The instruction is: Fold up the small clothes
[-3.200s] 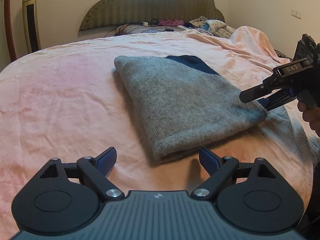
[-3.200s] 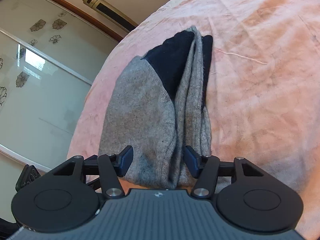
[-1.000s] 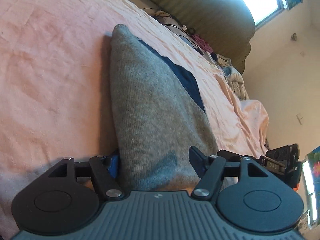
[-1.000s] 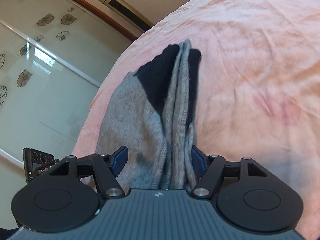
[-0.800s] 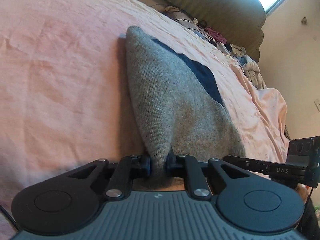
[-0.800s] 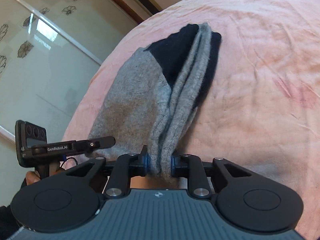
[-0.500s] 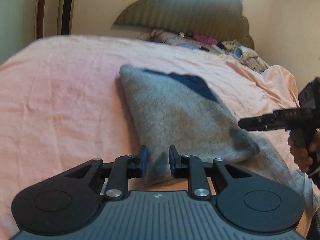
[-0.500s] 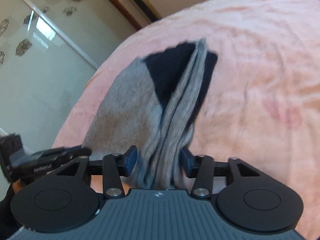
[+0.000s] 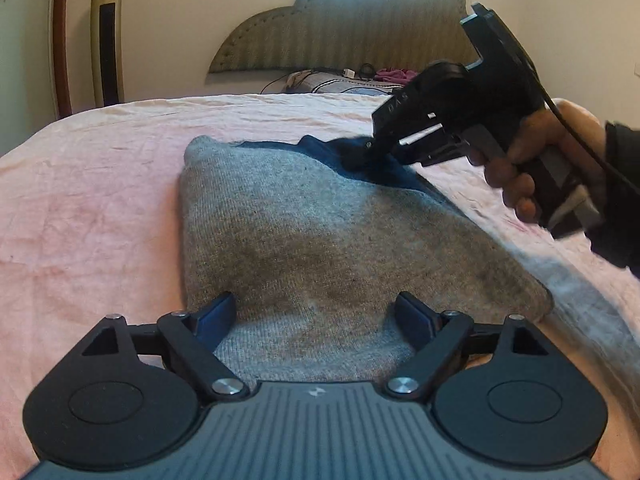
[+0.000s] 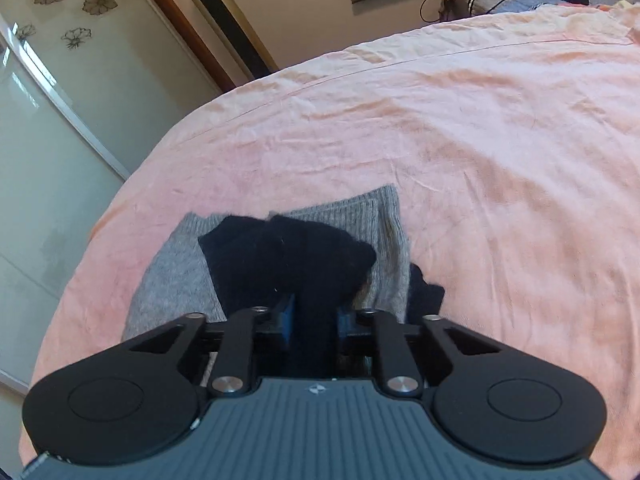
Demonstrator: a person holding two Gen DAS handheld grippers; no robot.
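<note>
Folding the grey sweater on the pink bed

The left gripper (image 9: 316, 314) sits over the near edge of the soft grey knitted sweater with a dark blue part (image 9: 320, 232), which lies folded in the middle of the pink bed sheet (image 9: 88, 208). Its jaws are opening and no longer pinch the wool as they did half a second ago, so that edge can lie flat. The right gripper (image 10: 314, 318) has gone from the sweater's near end to its far corner and is now clenched on the dark blue part (image 10: 288, 256), probably to fold it over.
</note>
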